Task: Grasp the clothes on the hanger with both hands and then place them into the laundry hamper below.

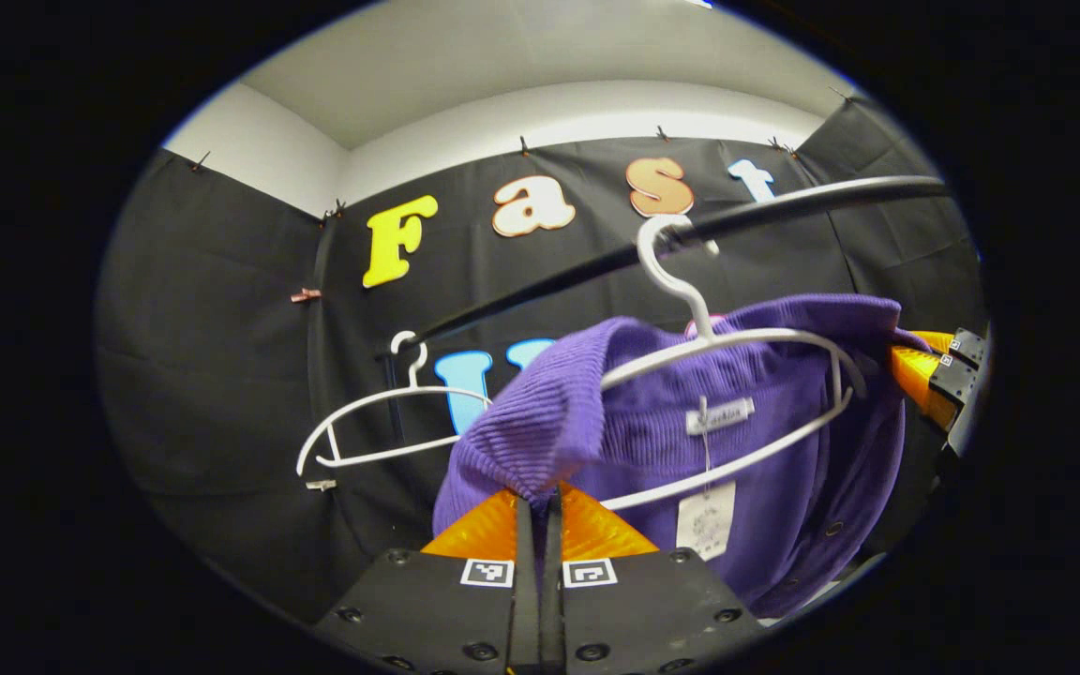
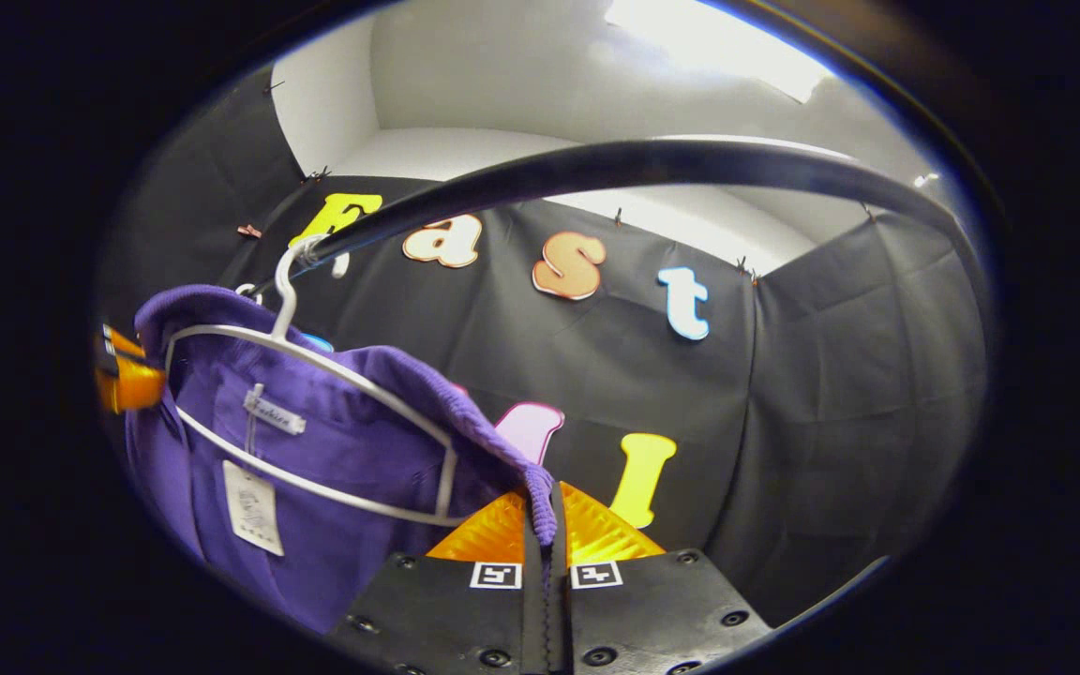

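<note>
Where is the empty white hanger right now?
In the left gripper view, the empty hanger hangs on the black rail, left of the purple garment on its own hanger.

The rail (image 1: pixel 596 267) runs across the booth, above everything else. From it hangs a hanger (image 1: pixel 737 375) with the garment (image 1: pixel 765 469) draped over it. Further along the rail hangs a bare hanger (image 1: pixel 381 422), apart from the garment. The left gripper (image 1: pixel 540 502) sits under the rail at one shoulder of the garment, apparently pinching it; the right gripper (image 2: pixel 545 511) sits at the other.
</note>
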`<state>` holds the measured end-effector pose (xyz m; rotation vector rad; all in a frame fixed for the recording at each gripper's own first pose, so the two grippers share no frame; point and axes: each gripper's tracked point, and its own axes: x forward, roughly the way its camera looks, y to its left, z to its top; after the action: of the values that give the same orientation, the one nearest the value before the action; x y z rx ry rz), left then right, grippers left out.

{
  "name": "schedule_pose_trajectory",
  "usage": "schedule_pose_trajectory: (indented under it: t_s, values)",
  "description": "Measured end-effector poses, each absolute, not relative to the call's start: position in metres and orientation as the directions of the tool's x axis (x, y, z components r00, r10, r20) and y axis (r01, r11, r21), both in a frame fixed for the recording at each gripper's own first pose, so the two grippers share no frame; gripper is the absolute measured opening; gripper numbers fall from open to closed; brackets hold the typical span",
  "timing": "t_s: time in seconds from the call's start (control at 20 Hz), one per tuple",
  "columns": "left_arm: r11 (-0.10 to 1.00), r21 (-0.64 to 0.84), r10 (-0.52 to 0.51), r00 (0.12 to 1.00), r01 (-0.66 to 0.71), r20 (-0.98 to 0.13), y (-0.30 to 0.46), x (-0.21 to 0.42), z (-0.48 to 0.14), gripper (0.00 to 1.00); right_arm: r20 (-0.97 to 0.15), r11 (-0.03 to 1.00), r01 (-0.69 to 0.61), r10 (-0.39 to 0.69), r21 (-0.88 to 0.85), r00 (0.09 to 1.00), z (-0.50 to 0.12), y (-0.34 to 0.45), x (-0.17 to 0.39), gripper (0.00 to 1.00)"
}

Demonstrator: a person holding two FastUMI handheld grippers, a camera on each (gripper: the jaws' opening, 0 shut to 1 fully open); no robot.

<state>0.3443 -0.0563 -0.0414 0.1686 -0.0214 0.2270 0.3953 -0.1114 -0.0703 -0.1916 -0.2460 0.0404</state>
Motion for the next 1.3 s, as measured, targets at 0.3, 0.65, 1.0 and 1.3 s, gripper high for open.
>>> schedule_pose_trajectory:
  t_s: [0.3,0.65,1.0,1.3]
  values:
    - [0.968,0.165,0.183,0.982,-0.187,0.037,-0.063,0.348,-0.028,0.03,0.299,0.966,0.111,-0.037,-0.234,0.954,-0.057,-0.137,0.423,0.04]
    - [0.973,0.192,0.133,0.991,-0.129,-0.010,-0.065,0.348,-0.035,0.03,0.150,0.959,0.131,-0.095,-0.251,0.984,-0.124,-0.144,0.467,0.04]
    - [0.965,0.205,0.171,0.985,-0.162,-0.026,-0.031,0.344,-0.036,0.04,-0.002,0.982,-0.029,0.029,-0.187,1.000,-0.187,-0.089,0.423,0.04]
    - [0.949,0.227,0.229,0.973,-0.217,-0.028,0.008,0.322,-0.038,0.05,0.001,0.976,-0.149,0.151,-0.156,0.989,-0.166,-0.036,0.384,0.04]
